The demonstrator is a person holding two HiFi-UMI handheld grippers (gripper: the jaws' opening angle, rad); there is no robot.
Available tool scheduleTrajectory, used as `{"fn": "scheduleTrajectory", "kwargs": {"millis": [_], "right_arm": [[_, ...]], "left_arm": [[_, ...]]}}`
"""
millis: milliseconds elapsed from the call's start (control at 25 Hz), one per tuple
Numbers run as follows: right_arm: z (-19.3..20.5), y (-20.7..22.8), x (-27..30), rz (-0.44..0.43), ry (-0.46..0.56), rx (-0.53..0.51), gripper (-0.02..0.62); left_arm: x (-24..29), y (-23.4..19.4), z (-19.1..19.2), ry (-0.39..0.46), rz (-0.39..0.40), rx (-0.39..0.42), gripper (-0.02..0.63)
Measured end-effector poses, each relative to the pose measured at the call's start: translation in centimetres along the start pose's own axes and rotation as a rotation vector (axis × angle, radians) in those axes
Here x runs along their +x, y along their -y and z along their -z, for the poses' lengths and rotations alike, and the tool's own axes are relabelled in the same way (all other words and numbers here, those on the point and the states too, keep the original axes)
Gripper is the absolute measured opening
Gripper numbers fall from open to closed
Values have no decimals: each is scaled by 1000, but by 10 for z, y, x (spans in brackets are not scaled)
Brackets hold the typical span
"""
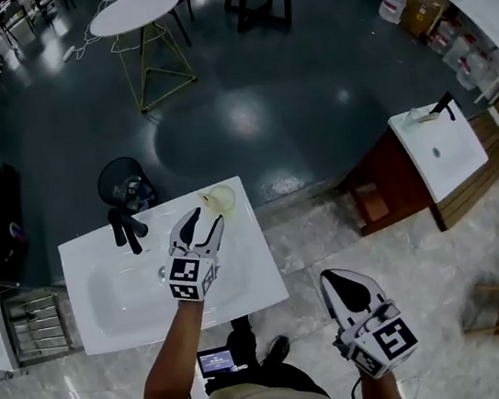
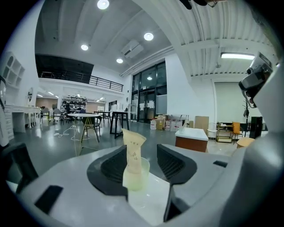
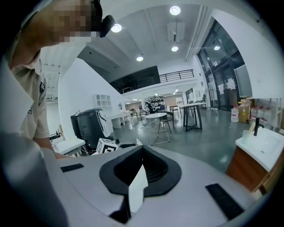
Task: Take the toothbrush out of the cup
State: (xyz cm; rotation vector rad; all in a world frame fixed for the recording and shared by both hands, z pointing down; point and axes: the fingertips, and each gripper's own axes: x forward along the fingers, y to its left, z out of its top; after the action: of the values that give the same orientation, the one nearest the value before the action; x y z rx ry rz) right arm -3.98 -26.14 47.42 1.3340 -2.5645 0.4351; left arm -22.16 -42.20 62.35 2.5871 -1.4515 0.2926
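Note:
A pale translucent cup (image 1: 219, 198) stands at the far edge of the white sink counter (image 1: 243, 278). In the left gripper view the cup (image 2: 136, 174) holds a toothbrush in a cream paper wrapper (image 2: 132, 148), upright and sticking out above the rim. My left gripper (image 1: 206, 221) is open and points at the cup. The cup sits just ahead of and between the spread jaws of the left gripper (image 2: 141, 150), apart from both pads. My right gripper (image 1: 334, 278) hangs shut over the floor to the right of the counter. The right gripper (image 3: 142, 150) holds nothing.
A black faucet (image 1: 128, 229) stands at the counter's back left, beside the sunken basin (image 1: 124, 292). A black wire bin (image 1: 124, 183) sits on the floor behind it. A second sink cabinet (image 1: 437, 149) is at the right, a round white table (image 1: 134, 10) far back.

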Motion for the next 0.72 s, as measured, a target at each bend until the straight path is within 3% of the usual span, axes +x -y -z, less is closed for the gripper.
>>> {"fn": "scheduleTrajectory", "kwargs": {"millis": [280, 560, 720], "right_arm": [[28, 16, 26, 20, -46, 44, 3], [35, 29, 37, 44, -59, 71, 3], [33, 34, 38, 53, -58, 69, 3]], "left_arm": [[41, -16, 27, -29, -3, -17, 204], [59, -19, 27, -20, -19, 9, 202], [60, -28, 22, -6, -52, 7, 164]]}}
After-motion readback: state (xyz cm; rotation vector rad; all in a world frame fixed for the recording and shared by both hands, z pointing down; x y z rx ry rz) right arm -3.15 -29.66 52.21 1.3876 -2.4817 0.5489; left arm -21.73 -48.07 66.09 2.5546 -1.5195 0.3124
